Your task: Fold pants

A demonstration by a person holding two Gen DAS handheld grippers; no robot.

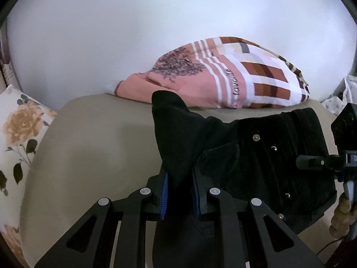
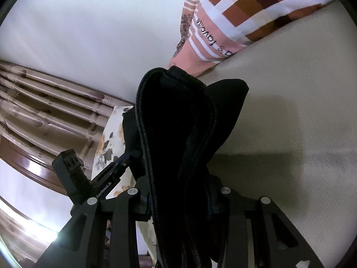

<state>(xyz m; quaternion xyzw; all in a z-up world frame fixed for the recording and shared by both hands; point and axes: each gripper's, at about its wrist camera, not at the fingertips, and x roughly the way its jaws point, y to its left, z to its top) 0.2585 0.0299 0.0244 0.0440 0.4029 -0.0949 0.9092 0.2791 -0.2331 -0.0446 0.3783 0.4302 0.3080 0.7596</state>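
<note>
Black pants (image 1: 256,156) with metal studs hang in the air above a beige bed (image 1: 93,147), stretched between both grippers. My left gripper (image 1: 179,192) is shut on a bunched corner of the pants, with cloth sticking up between its blue pads (image 1: 164,192). The right gripper (image 1: 312,162) shows at the right edge, at the other end of the pants. In the right wrist view my right gripper (image 2: 178,198) is shut on the thick folded waistband of the pants (image 2: 178,122), which rises steeply in front of the camera. The left gripper (image 2: 125,159) shows at the left, clamped on the cloth.
A pink and brown patterned pillow (image 1: 223,78) lies at the back of the bed against a white wall (image 1: 156,22). A floral cushion (image 1: 20,129) sits at the left. Curtains (image 2: 44,102) and a dark wooden frame (image 2: 33,167) show in the right wrist view.
</note>
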